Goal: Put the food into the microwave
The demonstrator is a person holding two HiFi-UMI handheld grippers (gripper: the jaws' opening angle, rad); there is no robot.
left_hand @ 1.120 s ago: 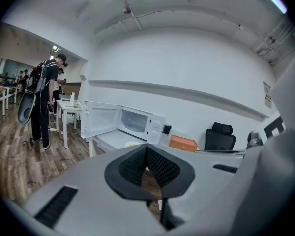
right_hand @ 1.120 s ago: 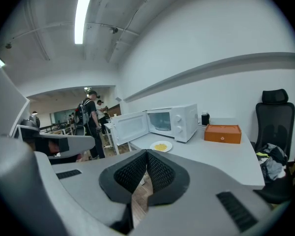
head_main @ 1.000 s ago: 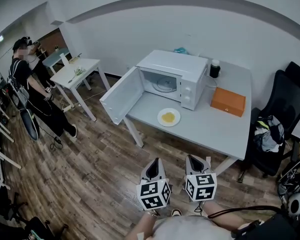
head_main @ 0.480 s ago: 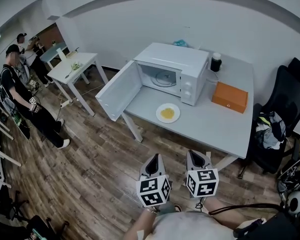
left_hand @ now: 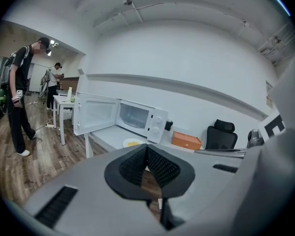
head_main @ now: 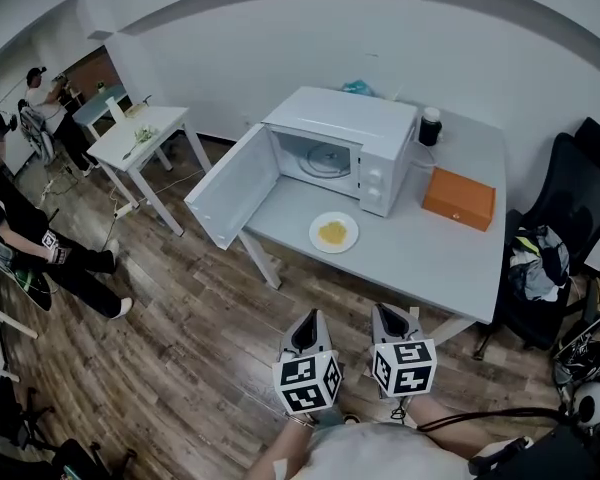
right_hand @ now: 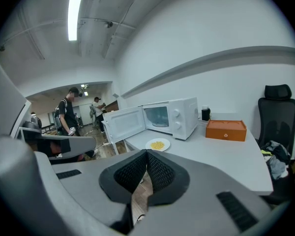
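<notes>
A white plate of yellow food (head_main: 333, 232) lies on the grey table (head_main: 430, 253) just in front of the white microwave (head_main: 352, 146), whose door (head_main: 231, 187) hangs wide open to the left. The plate (right_hand: 158, 144) and microwave (right_hand: 174, 116) show far ahead in the right gripper view, and smaller in the left gripper view as plate (left_hand: 132, 142) and microwave (left_hand: 140, 119). My left gripper (head_main: 307, 334) and right gripper (head_main: 391, 328) are held side by side low over the floor, well short of the table. Both are shut with nothing in them.
An orange box (head_main: 458, 198) and a dark jar (head_main: 430, 127) sit on the table right of the microwave. A black office chair (head_main: 555, 238) stands at the right. A small white table (head_main: 138, 138) and a walking person (head_main: 20, 238) are at the left, on wood flooring.
The view has shifted slightly nearer the table. The person at the left has walked further toward the left edge. Both grippers stay shut and in the same place.
</notes>
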